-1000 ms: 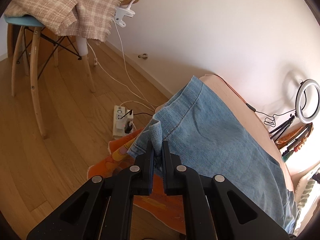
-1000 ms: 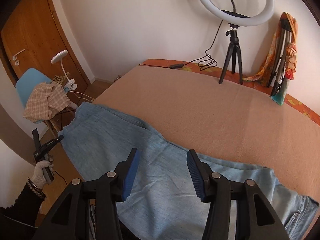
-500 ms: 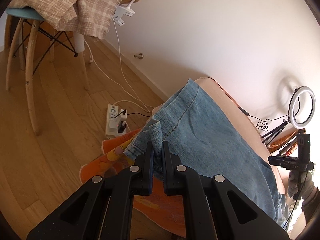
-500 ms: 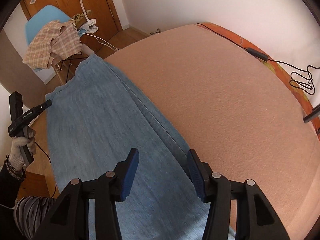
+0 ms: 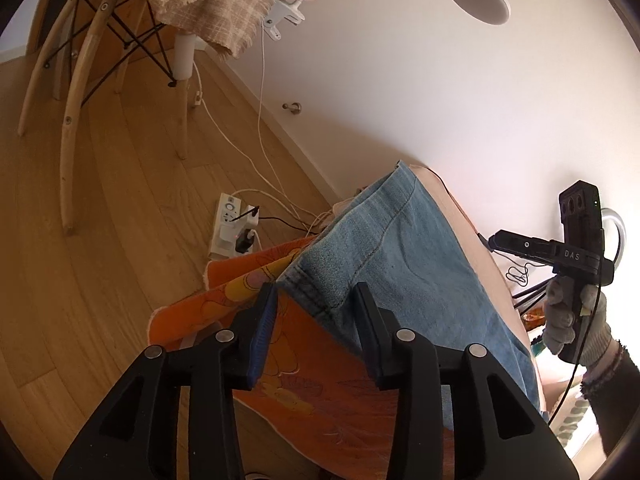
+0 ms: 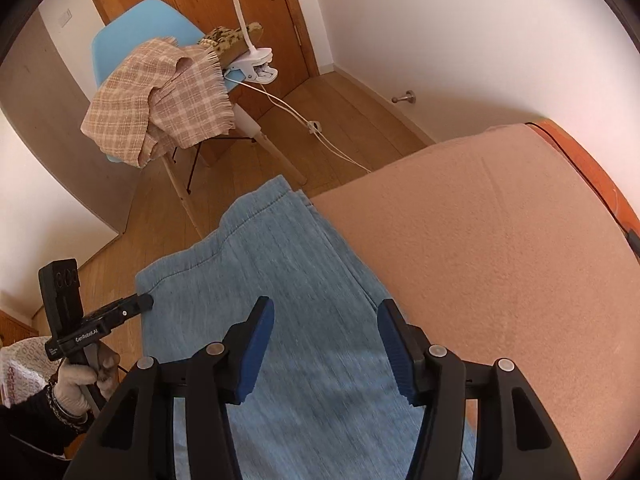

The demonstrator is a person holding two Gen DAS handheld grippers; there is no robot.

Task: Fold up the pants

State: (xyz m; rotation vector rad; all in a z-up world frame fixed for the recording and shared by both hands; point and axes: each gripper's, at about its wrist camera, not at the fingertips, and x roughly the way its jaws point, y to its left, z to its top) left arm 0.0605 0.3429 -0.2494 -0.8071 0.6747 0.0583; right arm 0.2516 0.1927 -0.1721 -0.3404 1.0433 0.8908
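Light blue denim pants [image 6: 280, 280] lie flat along the near-left edge of a bed with a peach blanket [image 6: 500, 260]. In the left wrist view the pants' corner [image 5: 320, 280] hangs at the bed's edge, just in front of my open left gripper [image 5: 316, 300], which holds nothing. The left gripper also shows in the right wrist view [image 6: 140, 304], right at the pants' left corner. My right gripper [image 6: 326, 320] is open and empty, hovering above the middle of the pants. It shows in the left wrist view [image 5: 504, 240] above the bed.
An orange patterned sheet [image 5: 320, 380] hangs down the bed's side. A power strip [image 5: 230, 228] with cables lies on the wooden floor. A blue chair [image 6: 140, 40] with a plaid cloth [image 6: 160, 104] and a clip lamp [image 6: 252, 64] stands beyond the bed.
My left gripper has opened and let go of the pants' corner. My right gripper has swung left over the pants towards the bed's end.
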